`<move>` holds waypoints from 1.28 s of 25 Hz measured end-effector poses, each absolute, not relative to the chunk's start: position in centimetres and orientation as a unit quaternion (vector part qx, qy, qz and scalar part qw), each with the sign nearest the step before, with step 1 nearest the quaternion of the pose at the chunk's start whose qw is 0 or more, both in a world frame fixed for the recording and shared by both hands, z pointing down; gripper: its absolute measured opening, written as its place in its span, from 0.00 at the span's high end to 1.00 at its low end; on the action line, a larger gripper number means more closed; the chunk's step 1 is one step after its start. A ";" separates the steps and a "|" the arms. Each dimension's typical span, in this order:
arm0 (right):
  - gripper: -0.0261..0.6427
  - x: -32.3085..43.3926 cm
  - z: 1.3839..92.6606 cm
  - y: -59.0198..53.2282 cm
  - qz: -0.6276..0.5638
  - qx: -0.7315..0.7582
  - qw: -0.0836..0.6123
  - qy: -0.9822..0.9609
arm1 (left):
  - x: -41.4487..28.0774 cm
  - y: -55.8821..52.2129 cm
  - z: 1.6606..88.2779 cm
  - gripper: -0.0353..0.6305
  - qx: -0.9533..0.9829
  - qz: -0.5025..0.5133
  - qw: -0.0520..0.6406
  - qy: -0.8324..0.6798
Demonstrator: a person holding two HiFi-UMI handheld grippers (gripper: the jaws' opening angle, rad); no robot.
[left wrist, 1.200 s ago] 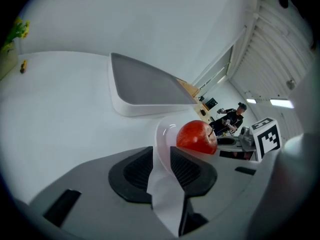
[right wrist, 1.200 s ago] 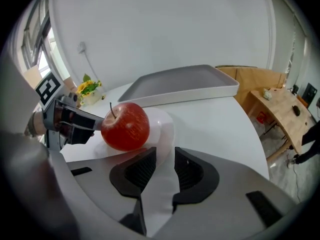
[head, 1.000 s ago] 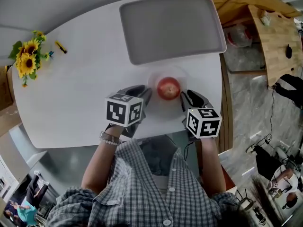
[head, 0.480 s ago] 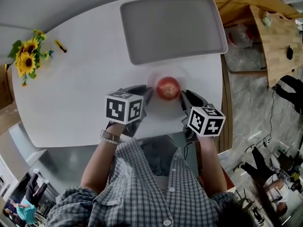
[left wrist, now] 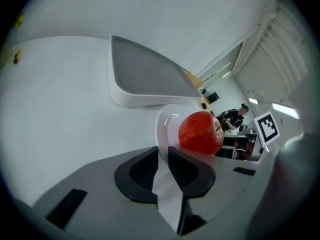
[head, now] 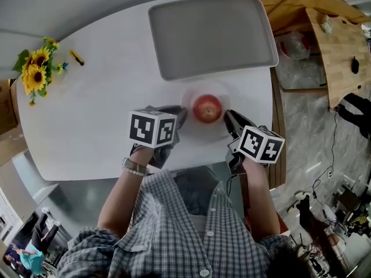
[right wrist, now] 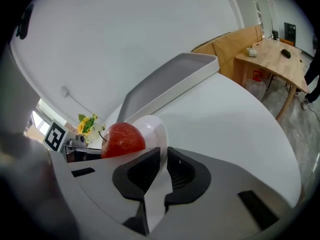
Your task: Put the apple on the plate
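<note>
A red apple (head: 207, 108) sits on a small white plate (head: 203, 89) near the table's front edge. My left gripper (head: 181, 116) is shut on the plate's left rim. My right gripper (head: 227, 118) is shut on its right rim. In the left gripper view the plate (left wrist: 165, 126) runs edge-on between the dark jaws of the gripper (left wrist: 163, 156), with the apple (left wrist: 201, 132) just beyond. The right gripper view has the same layout mirrored: the plate (right wrist: 153, 128) is pinched in the gripper (right wrist: 164, 156) and the apple (right wrist: 123, 140) lies to the left.
A large grey tray (head: 211, 33) lies just behind the plate on the white table (head: 104, 103). Sunflowers (head: 35, 74) and a small yellow object (head: 76, 57) are at the far left. A wooden table (head: 339, 45) stands beyond the right edge.
The right gripper's marker cube has shifted a little to the right and down. The plate, the apple and the left gripper stay almost where they were.
</note>
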State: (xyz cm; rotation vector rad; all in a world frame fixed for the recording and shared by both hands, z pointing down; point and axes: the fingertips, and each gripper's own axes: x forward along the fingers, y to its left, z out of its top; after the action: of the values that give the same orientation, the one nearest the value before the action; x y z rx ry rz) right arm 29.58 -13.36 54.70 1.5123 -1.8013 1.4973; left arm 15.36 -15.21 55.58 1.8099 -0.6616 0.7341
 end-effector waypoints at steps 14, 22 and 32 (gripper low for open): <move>0.89 28.4 50.4 -15.1 0.521 0.529 0.147 -0.654 | 14.1 -16.3 51.8 0.85 0.755 0.289 0.520 -0.274; 0.89 28.5 48.0 -18.0 0.505 0.528 0.131 -0.670 | 14.2 -19.1 49.3 0.85 0.766 0.259 0.515 -0.285; 0.89 27.6 46.8 -23.5 0.475 0.514 0.138 -0.700 | 13.3 -23.8 48.2 0.85 0.772 0.248 0.499 -0.305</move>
State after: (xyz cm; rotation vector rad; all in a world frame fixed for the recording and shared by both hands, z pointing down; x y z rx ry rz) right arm 27.64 -23.52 46.85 1.4873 -2.0264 1.3753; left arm 13.31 -23.83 48.19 1.8692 -0.7390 0.5996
